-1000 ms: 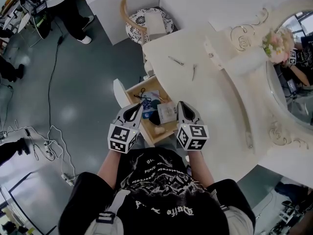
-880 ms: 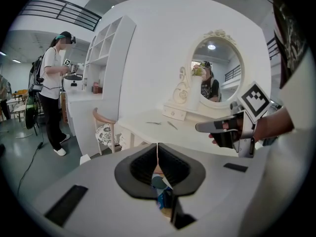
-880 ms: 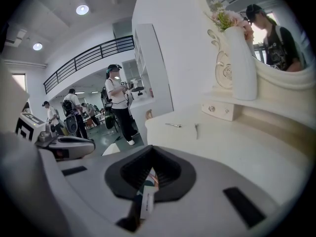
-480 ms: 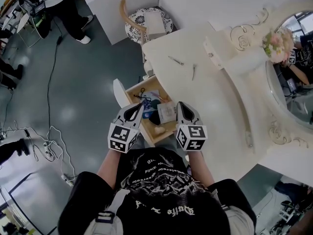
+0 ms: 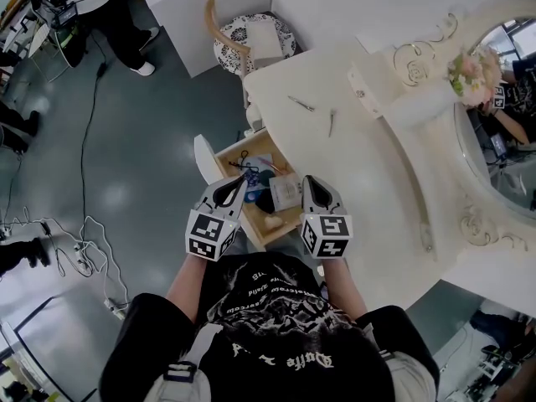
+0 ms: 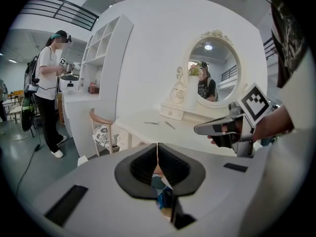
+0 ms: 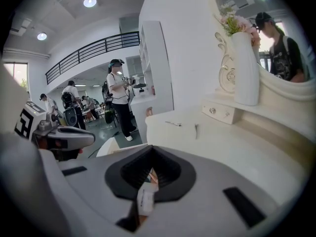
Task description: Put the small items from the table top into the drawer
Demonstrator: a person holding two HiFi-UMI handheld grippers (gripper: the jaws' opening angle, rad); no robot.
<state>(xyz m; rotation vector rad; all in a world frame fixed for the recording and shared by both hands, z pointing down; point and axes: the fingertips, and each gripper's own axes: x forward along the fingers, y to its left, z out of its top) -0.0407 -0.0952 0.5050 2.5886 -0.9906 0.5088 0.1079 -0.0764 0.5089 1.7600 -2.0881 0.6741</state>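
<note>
Left gripper (image 5: 239, 182) and right gripper (image 5: 311, 182) hover just above the open drawer (image 5: 224, 154), fingers (image 6: 140, 168) pressed together on nothing, likely empty-handed between trips, while a thin tool (image 5: 301, 104) and a second tool (image 5: 332, 123) lie on the surface (image 5: 368, 182) well beyond the drawer, not yet fetched.

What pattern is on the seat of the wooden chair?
The round cushioned chair seat is white with a black flowery pattern. It shows best in the head view.
</note>
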